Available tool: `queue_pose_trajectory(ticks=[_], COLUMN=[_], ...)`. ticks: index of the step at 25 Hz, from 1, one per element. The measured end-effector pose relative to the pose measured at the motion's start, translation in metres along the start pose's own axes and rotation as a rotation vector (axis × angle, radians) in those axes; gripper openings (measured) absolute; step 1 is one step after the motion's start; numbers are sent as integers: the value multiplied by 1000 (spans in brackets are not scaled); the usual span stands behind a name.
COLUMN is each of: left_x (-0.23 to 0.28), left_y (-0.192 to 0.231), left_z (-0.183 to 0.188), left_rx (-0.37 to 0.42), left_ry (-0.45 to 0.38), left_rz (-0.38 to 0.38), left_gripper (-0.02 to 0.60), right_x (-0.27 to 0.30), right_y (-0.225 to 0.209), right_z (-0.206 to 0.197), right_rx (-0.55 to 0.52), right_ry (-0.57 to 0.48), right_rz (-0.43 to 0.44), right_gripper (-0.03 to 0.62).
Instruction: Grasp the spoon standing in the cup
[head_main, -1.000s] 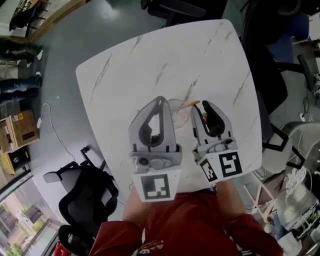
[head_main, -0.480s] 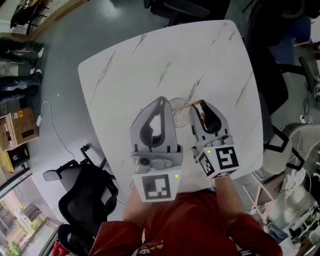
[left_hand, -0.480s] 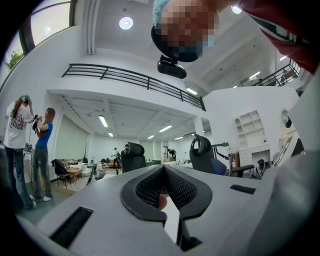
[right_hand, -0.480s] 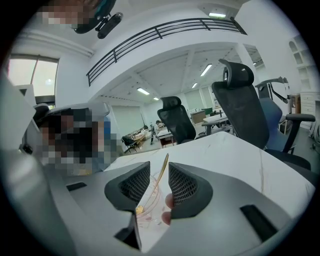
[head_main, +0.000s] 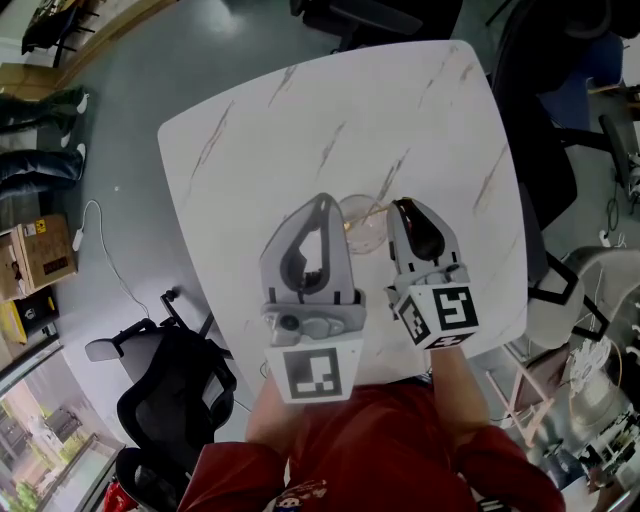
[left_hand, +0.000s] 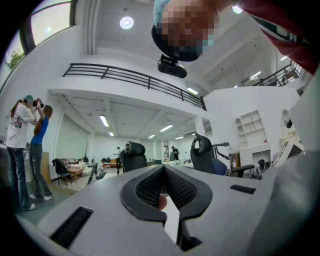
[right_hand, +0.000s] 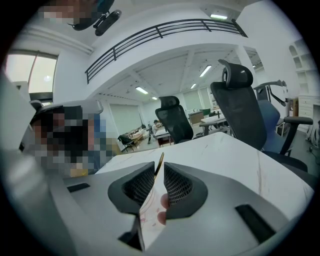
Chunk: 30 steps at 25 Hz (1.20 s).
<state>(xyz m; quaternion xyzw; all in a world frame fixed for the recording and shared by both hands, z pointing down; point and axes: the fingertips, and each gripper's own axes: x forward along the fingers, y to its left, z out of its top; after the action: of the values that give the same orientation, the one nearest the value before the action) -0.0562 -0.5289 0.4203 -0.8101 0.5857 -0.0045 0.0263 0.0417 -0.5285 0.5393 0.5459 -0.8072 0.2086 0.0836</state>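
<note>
While clamped, right tool on spoon

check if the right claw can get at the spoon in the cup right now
Likely yes: the spoon handle stands between the jaws of the right claw, which look closed on it above the cup. Nothing blocks it; the left claw sits beside the cup, clear of the handle.

The table has a white top with thin grey-brown veins, like marble, and its corners are rounded. A clear cup stands on it, in the half nearer to the person, about midway between the left and right edges.
</note>
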Motion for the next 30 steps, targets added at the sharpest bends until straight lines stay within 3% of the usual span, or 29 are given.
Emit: queue_pose_trajectory(ticks=[30], left_x=[-26], left_y=[3], left_z=[16], left_rx=[4], left_ry=[-19], left_rz=[18], left_gripper=[9], right_x=[-18], right_y=[28], right_z=[20], right_rx=[-104], right_ry=[-73], right_rz=[5], right_gripper=[17])
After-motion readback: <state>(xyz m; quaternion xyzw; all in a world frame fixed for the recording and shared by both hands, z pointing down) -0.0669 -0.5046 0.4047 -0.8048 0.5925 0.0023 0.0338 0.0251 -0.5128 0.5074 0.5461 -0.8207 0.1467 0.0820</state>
